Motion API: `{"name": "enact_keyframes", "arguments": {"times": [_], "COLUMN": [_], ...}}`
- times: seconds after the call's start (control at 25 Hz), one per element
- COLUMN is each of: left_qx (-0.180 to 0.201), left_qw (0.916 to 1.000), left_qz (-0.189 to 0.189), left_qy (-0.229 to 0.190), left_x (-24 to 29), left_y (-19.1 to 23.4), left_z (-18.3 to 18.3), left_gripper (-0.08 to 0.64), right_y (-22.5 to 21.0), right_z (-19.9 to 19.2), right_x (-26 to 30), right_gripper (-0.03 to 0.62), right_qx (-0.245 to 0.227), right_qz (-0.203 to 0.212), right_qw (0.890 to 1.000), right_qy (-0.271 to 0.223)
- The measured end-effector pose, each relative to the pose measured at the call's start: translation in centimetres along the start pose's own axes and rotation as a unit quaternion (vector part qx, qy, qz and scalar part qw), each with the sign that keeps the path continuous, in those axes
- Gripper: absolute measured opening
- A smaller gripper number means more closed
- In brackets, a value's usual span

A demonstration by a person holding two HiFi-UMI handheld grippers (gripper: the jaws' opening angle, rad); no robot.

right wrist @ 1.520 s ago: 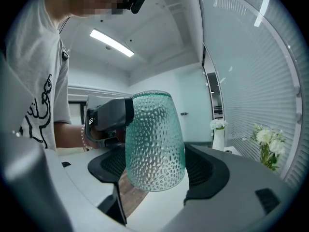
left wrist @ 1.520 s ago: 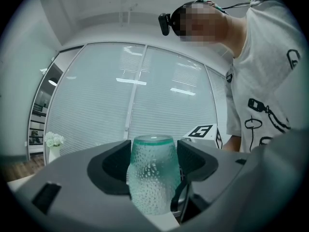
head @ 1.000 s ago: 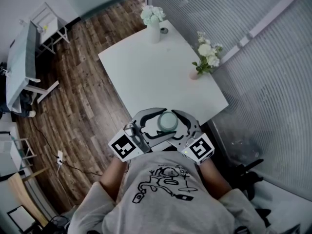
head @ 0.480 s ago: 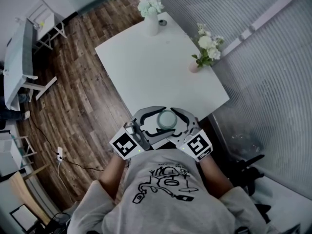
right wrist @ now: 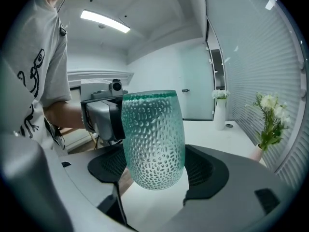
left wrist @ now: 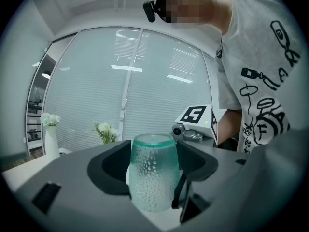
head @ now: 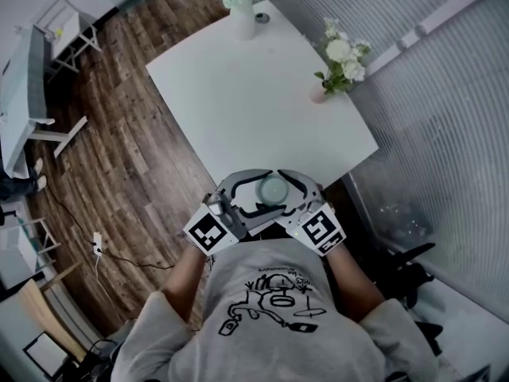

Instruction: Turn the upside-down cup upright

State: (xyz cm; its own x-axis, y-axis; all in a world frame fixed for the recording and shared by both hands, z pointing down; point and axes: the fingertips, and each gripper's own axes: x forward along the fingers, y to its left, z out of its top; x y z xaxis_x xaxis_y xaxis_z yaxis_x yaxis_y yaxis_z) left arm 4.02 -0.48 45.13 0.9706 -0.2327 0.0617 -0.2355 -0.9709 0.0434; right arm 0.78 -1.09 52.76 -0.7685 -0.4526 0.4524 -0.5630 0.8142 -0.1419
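Observation:
A green dimpled glass cup (head: 273, 188) hangs over the near edge of the white table (head: 238, 110), flat green-edged end up and rounded end down. The two grippers face each other and ring it. My left gripper (left wrist: 153, 170) has the cup (left wrist: 152, 178) between its dark pads, and both sides of the cup meet them. My right gripper (right wrist: 154, 170) has its pads against the lower sides of the cup (right wrist: 152, 139). The right gripper's marker cube (left wrist: 198, 117) shows behind the cup. Whether the cup's bottom touches the table I cannot tell.
At the table's far end stands a white vase of flowers (head: 241, 18) with a small dark object (head: 265, 18) beside it. A small pink vase of flowers (head: 322, 92) stands at the right edge. A slatted wall runs along the right, wood floor along the left.
Both grippers have come down together with the cup between them, and the jaws have kept their width. The head view has shifted, so the table sits higher in the picture.

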Motion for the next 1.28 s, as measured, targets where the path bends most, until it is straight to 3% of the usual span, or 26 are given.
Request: {"name": "enact_keyframes", "arguments": {"times": [0.36,1.28], "left_qx": [-0.026,-0.044], "left_qw": [0.9996,0.9976], "left_qz": [0.0,-0.006], "left_qy": [0.012,0.054], "left_x": [1.0,3.1], "left_y": [0.7,2.1], "left_z": [-4.4,-15.2], "left_gripper": [0.301,0.301], "right_y": [-1.4,-4.2], "right_z": [-4.1,-13.8], "right_x": [1.7,6.2], "right_gripper": [0.364,0.364], "right_qx": [0.003,0.019], "right_qz": [-0.001,0.003], "right_qw": [0.999,0.994], "right_qy": [0.043,0.108]}}
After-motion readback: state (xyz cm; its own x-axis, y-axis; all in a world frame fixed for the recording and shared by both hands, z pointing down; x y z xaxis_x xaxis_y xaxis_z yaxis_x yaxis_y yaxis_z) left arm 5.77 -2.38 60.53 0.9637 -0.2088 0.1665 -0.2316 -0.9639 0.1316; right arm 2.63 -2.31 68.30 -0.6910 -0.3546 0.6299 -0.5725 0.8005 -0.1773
